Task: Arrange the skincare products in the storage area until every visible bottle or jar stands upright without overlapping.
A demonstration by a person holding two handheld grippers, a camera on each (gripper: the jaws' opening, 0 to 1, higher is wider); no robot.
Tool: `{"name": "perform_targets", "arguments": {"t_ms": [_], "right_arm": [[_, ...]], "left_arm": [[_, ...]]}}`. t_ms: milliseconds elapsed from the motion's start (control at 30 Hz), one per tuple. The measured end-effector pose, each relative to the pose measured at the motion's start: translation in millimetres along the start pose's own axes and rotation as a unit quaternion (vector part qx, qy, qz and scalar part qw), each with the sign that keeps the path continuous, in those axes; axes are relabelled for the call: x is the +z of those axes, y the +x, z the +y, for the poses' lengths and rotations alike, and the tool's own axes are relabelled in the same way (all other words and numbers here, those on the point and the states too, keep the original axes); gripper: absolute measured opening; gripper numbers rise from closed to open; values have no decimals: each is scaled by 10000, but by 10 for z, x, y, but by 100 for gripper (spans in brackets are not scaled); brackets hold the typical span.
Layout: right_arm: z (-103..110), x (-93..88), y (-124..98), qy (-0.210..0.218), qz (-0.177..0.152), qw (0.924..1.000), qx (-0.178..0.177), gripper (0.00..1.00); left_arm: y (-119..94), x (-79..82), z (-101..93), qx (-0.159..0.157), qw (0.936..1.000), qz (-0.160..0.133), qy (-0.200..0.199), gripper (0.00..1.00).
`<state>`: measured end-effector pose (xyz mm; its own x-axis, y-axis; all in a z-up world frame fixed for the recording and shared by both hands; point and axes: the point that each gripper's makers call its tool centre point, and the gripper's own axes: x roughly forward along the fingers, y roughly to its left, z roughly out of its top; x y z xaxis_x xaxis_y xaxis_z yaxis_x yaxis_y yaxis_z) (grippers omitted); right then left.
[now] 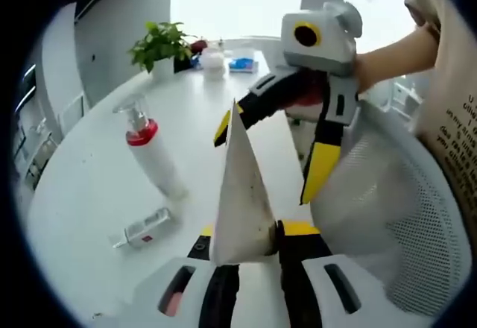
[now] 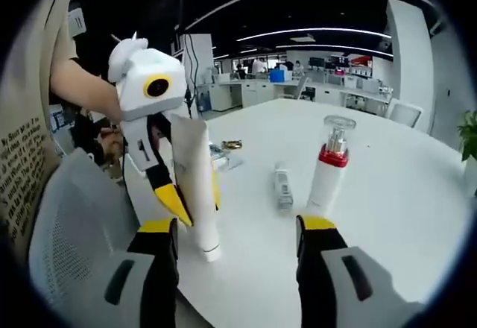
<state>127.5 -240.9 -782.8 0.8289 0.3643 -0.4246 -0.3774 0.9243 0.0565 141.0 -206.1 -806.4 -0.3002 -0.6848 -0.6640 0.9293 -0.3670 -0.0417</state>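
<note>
I am pinching a white tube (image 1: 242, 194) between the fingers of my left gripper (image 1: 250, 250), its crimped end pointing away from me. In the right gripper view the tube (image 2: 200, 186) is standing cap-down on the white worktop (image 2: 395, 194), just ahead of the spread, empty fingers of my right gripper (image 2: 237, 231). A white pump bottle with a red collar (image 2: 330, 165) is standing upright beyond my right finger, and a small clear bottle (image 2: 282, 186) is lying on its side between it and the tube. A mesh chair (image 2: 71, 231) is sitting beside the left finger.
</note>
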Motion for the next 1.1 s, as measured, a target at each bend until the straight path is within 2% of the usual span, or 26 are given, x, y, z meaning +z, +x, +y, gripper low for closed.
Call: {"name": "perform_targets", "arguments": {"t_ms": [267,367,633,1100], "right_arm": [[-162,-45,-80,182,-18,9991,-389,77],[-231,-61,-118,238,-35,9984,-503,77],[-398,-116,-241,350,-29,9961,-808,80],[-383,-215,-285,522,71,9934,-1019,81]], "left_arm": [[45,80,298,171,9994,12,290,15],[67,86,433,233,9988,48,419,15],[113,153,758,369,9982,-32,465,15],[189,241,1203,509,9976,-60,466,15]]}}
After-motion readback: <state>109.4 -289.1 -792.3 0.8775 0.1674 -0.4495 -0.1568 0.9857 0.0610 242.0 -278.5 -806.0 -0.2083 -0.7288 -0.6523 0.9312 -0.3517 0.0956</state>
